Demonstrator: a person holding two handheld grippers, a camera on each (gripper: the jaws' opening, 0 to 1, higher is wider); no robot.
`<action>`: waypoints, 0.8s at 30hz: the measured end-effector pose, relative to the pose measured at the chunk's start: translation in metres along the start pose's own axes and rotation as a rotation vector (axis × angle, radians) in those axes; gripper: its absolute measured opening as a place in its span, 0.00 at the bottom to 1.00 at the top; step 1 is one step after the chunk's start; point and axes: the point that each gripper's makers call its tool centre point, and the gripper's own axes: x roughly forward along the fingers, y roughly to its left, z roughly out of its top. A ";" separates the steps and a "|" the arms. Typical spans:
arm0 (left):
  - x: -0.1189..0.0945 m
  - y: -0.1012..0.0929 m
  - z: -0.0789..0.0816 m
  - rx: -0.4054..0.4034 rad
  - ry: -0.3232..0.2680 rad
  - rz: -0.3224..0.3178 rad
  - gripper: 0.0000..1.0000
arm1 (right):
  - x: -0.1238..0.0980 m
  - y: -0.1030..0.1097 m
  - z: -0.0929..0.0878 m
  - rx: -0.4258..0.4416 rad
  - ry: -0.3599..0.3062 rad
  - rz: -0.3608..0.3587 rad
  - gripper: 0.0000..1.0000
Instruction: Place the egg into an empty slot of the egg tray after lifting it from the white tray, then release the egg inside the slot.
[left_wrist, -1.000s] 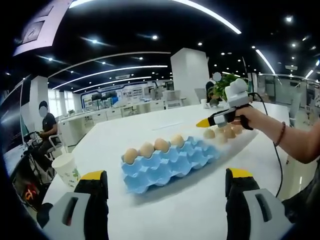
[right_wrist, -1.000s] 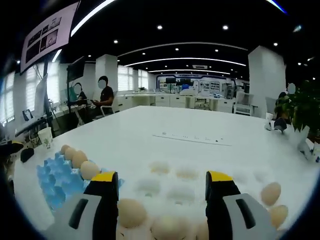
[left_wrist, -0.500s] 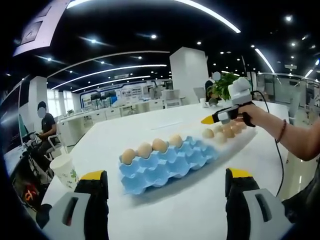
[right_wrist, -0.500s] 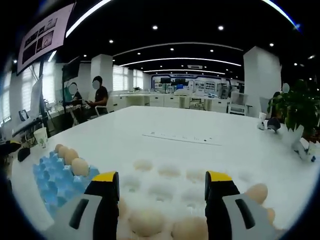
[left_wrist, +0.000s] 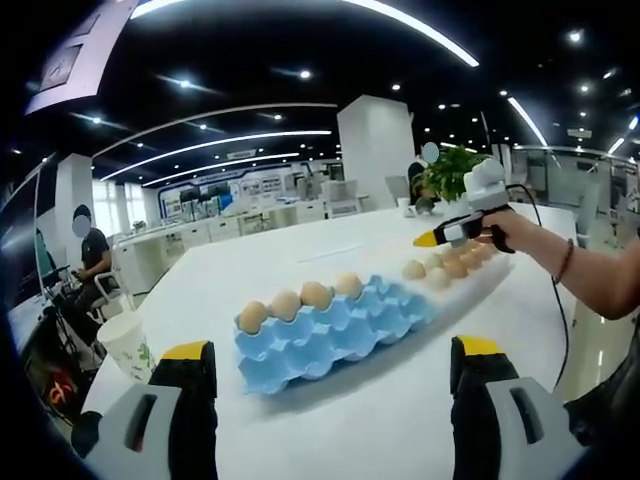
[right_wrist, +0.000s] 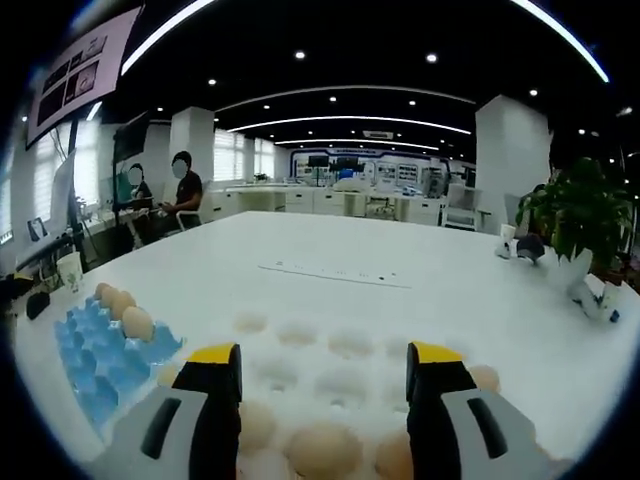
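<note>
Both grippers are spread wide and holding nothing. The left gripper hangs over the white table, with the blue egg tray at 12 o'clock, four eggs along its far row. The right gripper hovers over the white tray; an egg sits at 6 o'clock between its jaws.

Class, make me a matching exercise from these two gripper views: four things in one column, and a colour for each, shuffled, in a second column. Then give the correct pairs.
Things
1. egg tray
2. eggs in that tray
3. tips of the left gripper
4. potted plant

Colours
A. green
B. tan brown
C. blue
D. yellow

Pairs: 1-C, 2-B, 3-D, 4-A
</note>
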 end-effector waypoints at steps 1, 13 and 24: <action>0.000 0.000 0.000 0.001 0.000 0.000 0.99 | 0.000 -0.001 0.000 0.002 0.000 -0.002 0.69; 0.000 -0.002 -0.002 0.001 0.003 -0.002 0.99 | -0.007 -0.028 -0.005 0.040 0.009 -0.055 0.67; 0.001 0.001 -0.001 -0.012 -0.009 0.015 0.98 | -0.014 -0.060 -0.009 0.066 0.016 -0.103 0.62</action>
